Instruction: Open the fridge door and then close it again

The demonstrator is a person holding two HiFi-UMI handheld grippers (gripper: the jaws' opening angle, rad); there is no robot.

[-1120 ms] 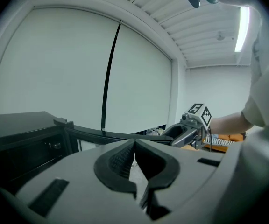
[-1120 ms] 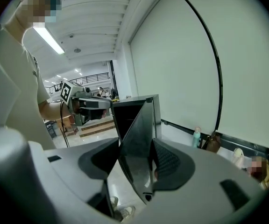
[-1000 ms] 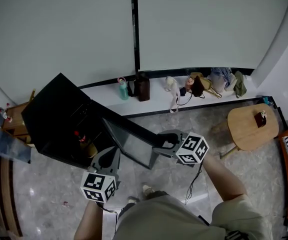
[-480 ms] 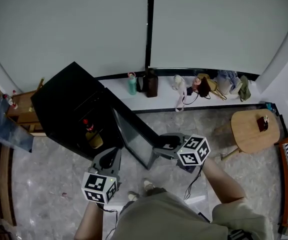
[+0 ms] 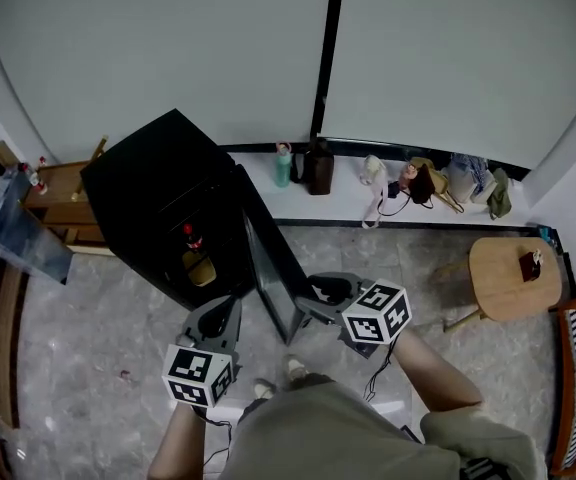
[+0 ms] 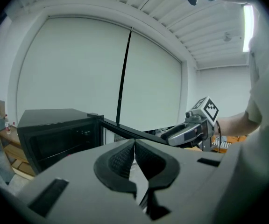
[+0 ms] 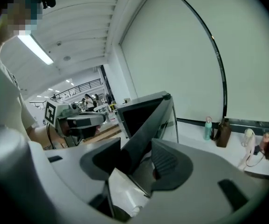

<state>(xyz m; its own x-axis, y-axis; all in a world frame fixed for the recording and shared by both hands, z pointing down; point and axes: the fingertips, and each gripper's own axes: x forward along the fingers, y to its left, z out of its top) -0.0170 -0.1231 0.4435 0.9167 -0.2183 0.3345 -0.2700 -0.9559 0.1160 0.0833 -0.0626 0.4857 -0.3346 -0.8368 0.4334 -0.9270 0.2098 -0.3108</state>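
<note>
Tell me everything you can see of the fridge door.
The fridge door is a black-framed panel, apparently glass, hinged at the front corner of the small black fridge. It stands upright and wide open, swung toward the person. Its free edge sits between the jaws of the right gripper, which are closing.

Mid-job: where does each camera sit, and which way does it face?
Head view: on the person's head, looking down at the fridge and its open door; arms, left tongs and right tongs show.
Left gripper view: rides the left tongs, shut and empty, facing the fridge.
Right gripper view: rides the right tongs, closing with the door's edge between them, facing the ledge.
Shared: each gripper view shows the other tongs.
</note>
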